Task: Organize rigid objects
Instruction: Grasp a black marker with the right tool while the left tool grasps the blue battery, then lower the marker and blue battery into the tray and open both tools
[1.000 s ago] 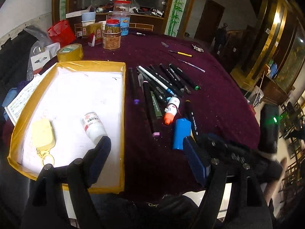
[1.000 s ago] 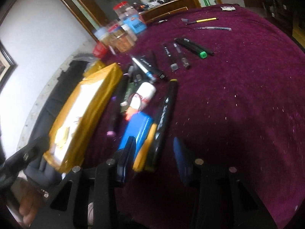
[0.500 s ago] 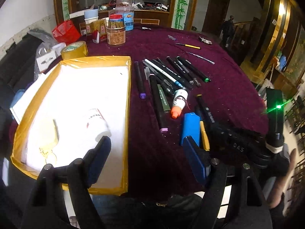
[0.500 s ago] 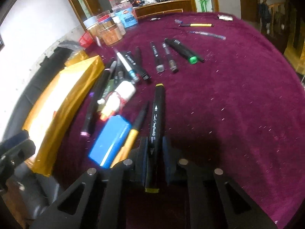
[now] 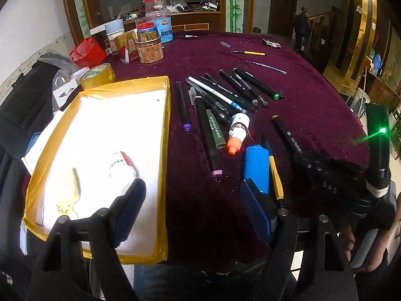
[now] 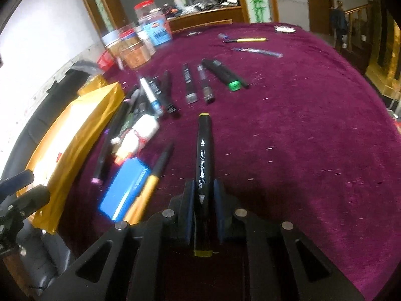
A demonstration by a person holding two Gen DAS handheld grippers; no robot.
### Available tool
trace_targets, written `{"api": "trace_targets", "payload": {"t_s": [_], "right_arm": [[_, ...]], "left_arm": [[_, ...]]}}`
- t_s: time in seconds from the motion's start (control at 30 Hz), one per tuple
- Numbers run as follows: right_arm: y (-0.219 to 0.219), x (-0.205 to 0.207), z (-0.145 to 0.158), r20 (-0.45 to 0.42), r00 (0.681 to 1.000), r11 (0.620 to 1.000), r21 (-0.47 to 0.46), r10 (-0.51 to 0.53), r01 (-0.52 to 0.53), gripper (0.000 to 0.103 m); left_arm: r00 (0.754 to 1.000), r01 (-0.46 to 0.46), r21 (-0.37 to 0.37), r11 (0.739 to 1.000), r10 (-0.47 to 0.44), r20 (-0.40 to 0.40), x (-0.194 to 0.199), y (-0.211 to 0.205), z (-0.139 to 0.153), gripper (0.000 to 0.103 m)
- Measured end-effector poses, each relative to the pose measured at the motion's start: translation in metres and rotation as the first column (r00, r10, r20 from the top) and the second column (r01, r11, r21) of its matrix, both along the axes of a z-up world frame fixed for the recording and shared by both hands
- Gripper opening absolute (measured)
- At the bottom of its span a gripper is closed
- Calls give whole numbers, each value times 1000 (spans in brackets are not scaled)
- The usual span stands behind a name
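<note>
— Around the grip? Blue case [image 6: 125, 188] and yellow-barrelled pen [image 6: 147, 188] just left of the black art marker [image 6: 205, 160], apart from it; white orange-capped bottle [image 6: 140, 135] farther left. Nothing blocking.

— Right gripper [image 6: 204, 195]? Clamped on that marker, yellow cap pointing toward the table's far edge. A second ago: jaws apart, marker lying against the pen.

— Left gripper [image 5: 193, 205]? Spread wide, empty, over the yellow tray's [image 5: 164, 150] right rim.

— Count? One tray near the table's [image 6: 300, 125] left edge, two items inside.
</note>
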State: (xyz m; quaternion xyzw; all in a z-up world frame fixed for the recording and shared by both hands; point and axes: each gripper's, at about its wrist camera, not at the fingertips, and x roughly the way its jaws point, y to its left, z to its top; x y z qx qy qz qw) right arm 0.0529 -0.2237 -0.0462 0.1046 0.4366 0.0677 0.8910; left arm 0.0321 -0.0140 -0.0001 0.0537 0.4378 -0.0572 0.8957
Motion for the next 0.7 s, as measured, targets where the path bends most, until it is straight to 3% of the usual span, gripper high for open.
{"api": "trace_targets", "payload": {"t_s": [0.13,0.27,0.4,0.5,0.57,0.7], "right_arm": [[-20,0,-2,3,998,998,-24,-64,64,14],[-26,-1,-4,10,998,998,0,-61,61,14],[-26,-3,-4,15,998,998,3,-61,61,14],[-29,-2,-6,9,999,998,31,-53,52,14],[-29,-2,-6,10,999,998,40,-53,53,14],[-26,-2,-6,11,999,998,27,-49,49,14]], "left_arm": [[999,29,-35,999,-31,-39,5,-5,-5,78],[988,101,-99,990,-112,-110,17,-21,-14,78],[973,159,-92,983,-172,-157,33,-45,-26,76],[973,152,-87,985,-164,-162,46,-51,-32,74],[972,144,-63,988,-153,-178,51,-54,-38,66],[965,173,-51,984,-180,-191,52,-58,-43,65]]}}
